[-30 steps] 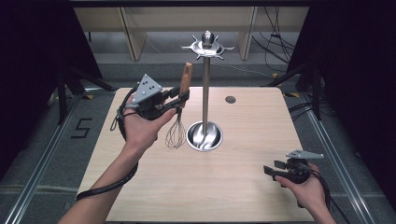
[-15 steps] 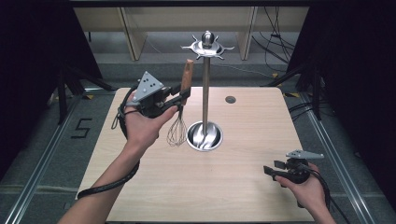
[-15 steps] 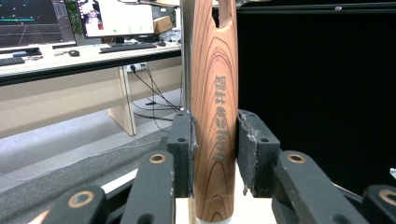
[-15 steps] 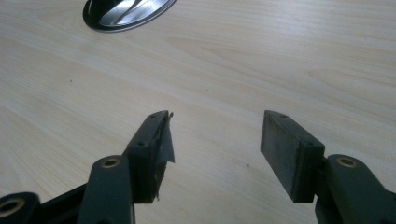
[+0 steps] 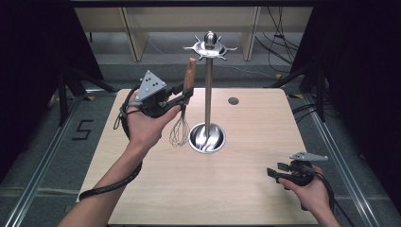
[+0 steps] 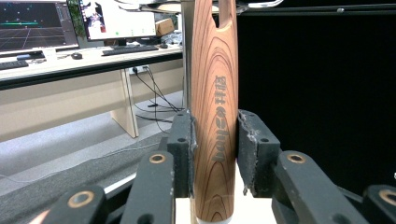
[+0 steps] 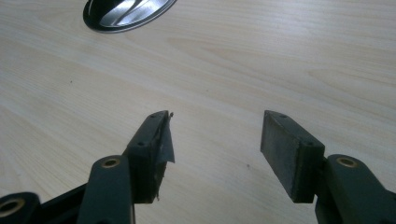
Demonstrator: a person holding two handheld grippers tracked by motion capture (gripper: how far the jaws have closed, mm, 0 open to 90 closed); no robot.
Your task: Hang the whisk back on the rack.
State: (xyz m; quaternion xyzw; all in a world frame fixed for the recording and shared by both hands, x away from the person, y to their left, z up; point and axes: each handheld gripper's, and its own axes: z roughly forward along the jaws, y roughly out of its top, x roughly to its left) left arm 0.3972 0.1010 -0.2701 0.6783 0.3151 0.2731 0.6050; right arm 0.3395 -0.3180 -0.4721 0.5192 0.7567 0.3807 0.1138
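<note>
Lab or office, desk (image 6: 70, 58) with monitors (image 6: 37, 23), keyboards, loose floor cables (image 5: 279, 33)

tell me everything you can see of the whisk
The whisk has a reddish-brown wooden handle with clear grain, dark lettering down its side and a slot at its top end, and a loop head of thin metal wires. It is held upright, handle up and wires down, above the table, just left of the stand. The left gripper has its jaws shut on the handle.
</note>
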